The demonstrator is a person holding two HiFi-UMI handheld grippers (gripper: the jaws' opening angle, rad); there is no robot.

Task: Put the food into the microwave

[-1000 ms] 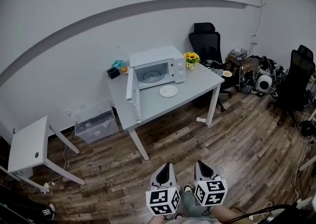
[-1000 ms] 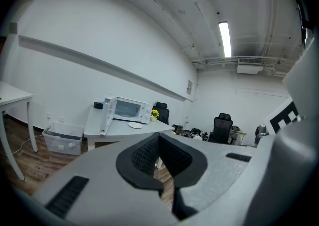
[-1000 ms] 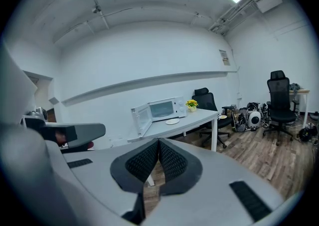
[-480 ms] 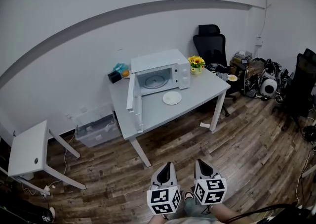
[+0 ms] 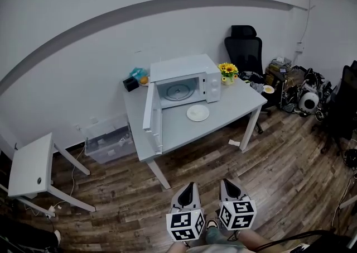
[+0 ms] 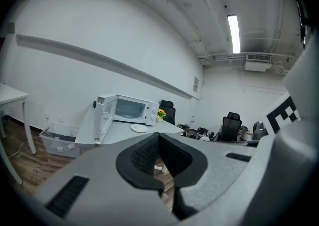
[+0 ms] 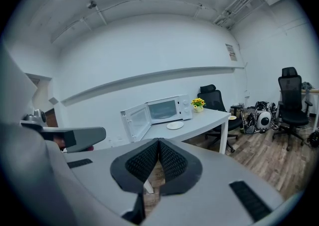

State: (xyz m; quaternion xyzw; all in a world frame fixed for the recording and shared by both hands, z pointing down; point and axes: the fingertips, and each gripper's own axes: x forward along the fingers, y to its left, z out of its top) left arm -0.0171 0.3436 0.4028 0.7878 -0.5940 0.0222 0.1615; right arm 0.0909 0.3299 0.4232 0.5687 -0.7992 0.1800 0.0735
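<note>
**Jaws pressed together, both empty, far from the table**

Side by side, left gripper (image 5: 191,187) and right gripper (image 5: 226,185) hang over wood floor (image 5: 279,179). A white plate (image 5: 198,113), contents too small to tell, lies on the grey table (image 5: 240,104) before the microwave (image 5: 206,73). Its open door (image 5: 149,113) reaches the table's front edge, so a careless approach could knock it. Chairs (image 5: 245,51) and clutter (image 5: 304,92) crowd the right wall.

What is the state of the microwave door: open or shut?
Open. The door stands swung out at the left side of the microwave, and the turntable inside the cavity is in plain view.
</note>
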